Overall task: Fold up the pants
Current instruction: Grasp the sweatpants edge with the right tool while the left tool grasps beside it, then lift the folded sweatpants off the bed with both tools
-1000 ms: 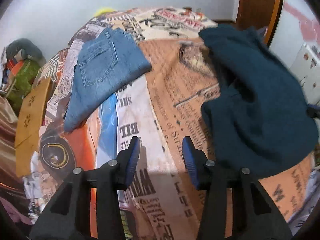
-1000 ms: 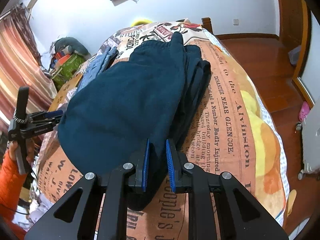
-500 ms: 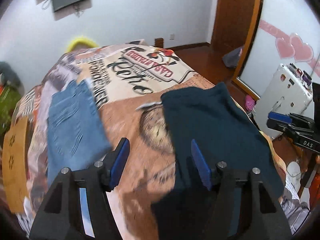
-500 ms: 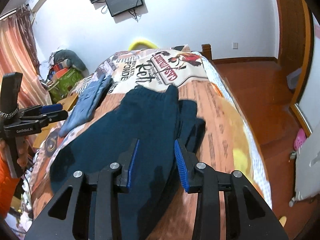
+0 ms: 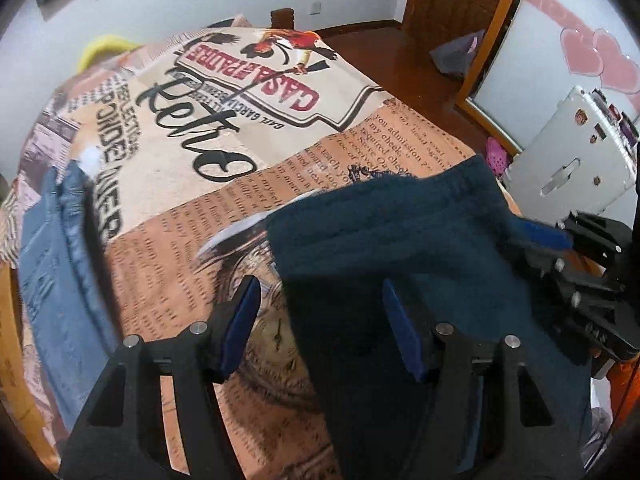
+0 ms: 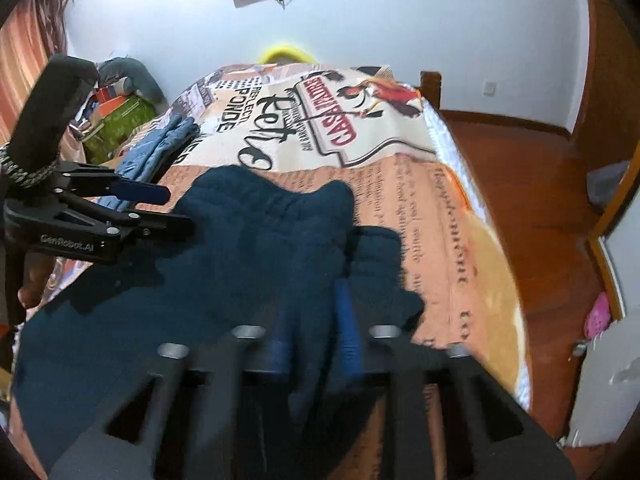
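Hovering at 6 o'clock over the dark teal pants [image 5: 400,240], your left gripper [image 5: 320,328] and right gripper [image 6: 312,336] stand apart, unladen; next, likely seize an edge.

"Retro" on bedspread [image 5: 224,148], "GenRobot.AI" on tongs [image 6: 100,216]

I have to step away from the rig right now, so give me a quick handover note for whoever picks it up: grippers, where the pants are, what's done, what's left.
Left gripper: open, empty, over the near left edge of the dark blue pants.
Right gripper: jaws part open around a bunched fold of those pants; the view is blurred, so the grip is uncertain.
The dark blue pants lie rumpled on the printed bedspread, not neatly folded.
The jeans lie folded at the bed's left side; consider them done.
Left: flatten and fold the dark pair.
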The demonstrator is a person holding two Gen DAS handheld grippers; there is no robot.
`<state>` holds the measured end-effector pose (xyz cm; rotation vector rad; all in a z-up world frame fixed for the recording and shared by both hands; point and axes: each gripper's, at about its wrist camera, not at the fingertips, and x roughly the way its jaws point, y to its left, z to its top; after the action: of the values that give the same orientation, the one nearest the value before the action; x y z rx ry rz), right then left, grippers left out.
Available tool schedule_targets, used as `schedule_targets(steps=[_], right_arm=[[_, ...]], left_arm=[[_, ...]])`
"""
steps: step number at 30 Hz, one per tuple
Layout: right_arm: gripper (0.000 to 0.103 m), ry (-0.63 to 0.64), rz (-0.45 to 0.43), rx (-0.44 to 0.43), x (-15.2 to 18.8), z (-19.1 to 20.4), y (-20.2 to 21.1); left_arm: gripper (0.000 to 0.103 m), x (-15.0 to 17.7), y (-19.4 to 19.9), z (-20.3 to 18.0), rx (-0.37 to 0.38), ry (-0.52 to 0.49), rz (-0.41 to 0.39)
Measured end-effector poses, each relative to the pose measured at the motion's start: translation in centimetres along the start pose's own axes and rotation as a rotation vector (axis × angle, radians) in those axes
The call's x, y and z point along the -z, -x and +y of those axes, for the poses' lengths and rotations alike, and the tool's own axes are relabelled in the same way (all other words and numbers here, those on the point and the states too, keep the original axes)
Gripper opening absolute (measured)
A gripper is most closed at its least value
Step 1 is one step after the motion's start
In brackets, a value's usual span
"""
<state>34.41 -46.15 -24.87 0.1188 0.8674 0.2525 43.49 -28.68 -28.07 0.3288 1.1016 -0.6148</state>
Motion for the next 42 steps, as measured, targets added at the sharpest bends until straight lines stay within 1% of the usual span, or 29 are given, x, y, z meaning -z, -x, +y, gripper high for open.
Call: schedule_targets(steps=[1, 2, 3, 4, 5, 6, 8, 9, 11, 13, 15, 17, 18, 19, 21, 22, 23, 25, 28, 32, 34, 35, 38, 40, 42], right_arm=[[0.009, -0.01, -0.021, -0.014, 0.1, -0.4, 0.6], [0.008, -0.012, -0.041, -0.015, 0.0, -0.6, 0.9], [0.008, -0.007, -0.067, -0.01, 0.1, -0.6, 1.6], [0.008, 0.004, -0.088, 0.0, 0.1, -0.6, 2.2], [0.008, 0.007, -0.107, 0.01, -0.1, -0.6, 2.5], [0.008, 0.001, -0.12, 0.013, -0.1, -0.7, 2.8], [0.008, -0.034, -0.129, 0.009, 0.0, -1.4, 3.0], [0.008, -0.056, -0.118, 0.008, 0.2, -1.9, 2.5], [0.008, -0.081, -0.073, 0.025, 0.9, -2.7, 0.8], [0.008, -0.107, -0.028, 0.022, 1.7, -3.3, -0.5], [0.008, -0.093, -0.017, 0.04, 1.7, -3.0, -0.3], [0.019, -0.087, -0.002, 0.064, 1.1, -2.6, 1.0], [0.021, -0.091, 0.002, 0.068, 0.9, -2.6, 1.3], [0.021, -0.097, 0.001, 0.062, 0.8, -2.5, 2.4], [0.022, -0.101, -0.014, 0.052, 1.0, -2.3, 4.1], [0.024, -0.101, -0.026, 0.048, 1.3, -2.0, 5.3], [0.03, -0.1, -0.036, 0.044, 1.5, -1.8, 6.3], [0.038, -0.102, -0.061, 0.032, 2.5, -1.0, 8.7], [0.038, -0.096, -0.066, 0.013, 3.8, 0.4, 10.5], [0.039, -0.104, -0.042, -0.006, 6.0, 2.0, 11.6], [0.039, -0.124, -0.022, -0.009, 7.2, 2.7, 11.4], [0.039, -0.134, -0.007, -0.019, 7.7, 3.1, 11.1], [0.039, -0.156, 0.045, -0.036, 9.1, 4.0, 9.6], [0.039, -0.153, 0.092, -0.032, 9.8, 4.6, 8.2], [0.039, -0.145, 0.102, -0.021, 10.2, 5.0, 7.5]], left_arm=[[0.057, -0.1, -0.1, 0.1, 0.013, 0.002, -0.009], [0.044, -0.3, 0.0, 0.0, 0.034, -0.004, -0.025], [0.038, -0.6, 0.0, -0.1, 0.04, -0.013, -0.032], [0.034, -0.8, 0.1, -0.3, 0.034, -0.024, -0.045], [0.024, -1.1, 0.3, -0.6, 0.018, -0.036, -0.066], [0.023, -1.4, 0.5, -0.8, 0.009, -0.046, -0.075], [0.022, -2.0, 0.7, -1.0, 0.007, -0.041, -0.091], [0.022, -2.2, 0.7, -1.1, 0.005, -0.031, -0.094], [0.022, -2.7, -0.1, -1.0, -0.006, -0.02, -0.065], [0.022, -2.7, -0.5, -1.2, -0.011, -0.025, -0.039], [0.022, -2.4, 0.1, -1.4, -0.012, -0.029, -0.028], [0.022, -1.8, 1.6, -1.3, -0.01, -0.027, -0.037], [0.022, -1.3, 2.9, -1.3, -0.018, -0.029, -0.053], [0.022, -0.9, 3.8, -1.3, -0.024, -0.033, -0.065], [0.022, 0.5, 6.5, -1.1, -0.042, -0.044, -0.096], [0.022, 1.4, 7.8, -1.0, -0.048, -0.044, -0.109], [0.022, 2.6, 9.2, -0.8, -0.049, -0.039, -0.12], [0.022, 4.7, 11.0, -0.4, -0.047, -0.028, -0.127], [0.022, 8.8, 12.8, 0.1, -0.052, -0.021, -0.123], [0.022, 13.9, 12.5, 0.7, -0.053, -0.007, -0.068], [0.022, 15.4, 11.6, 1.0, -0.054, 0.006, -0.038], [0.022, 16.0, 11.2, 1.2, -0.04, 0.022, -0.027], [0.022, 17.1, 10.2, 1.6, 0.022, 0.071, -0.02], [0.022, 17.3, 10.0, 1.6, 0.03, 0.082, -0.02], [0.022, 17.3, 9.9, 1.5, 0.039, 0.088, -0.023]])
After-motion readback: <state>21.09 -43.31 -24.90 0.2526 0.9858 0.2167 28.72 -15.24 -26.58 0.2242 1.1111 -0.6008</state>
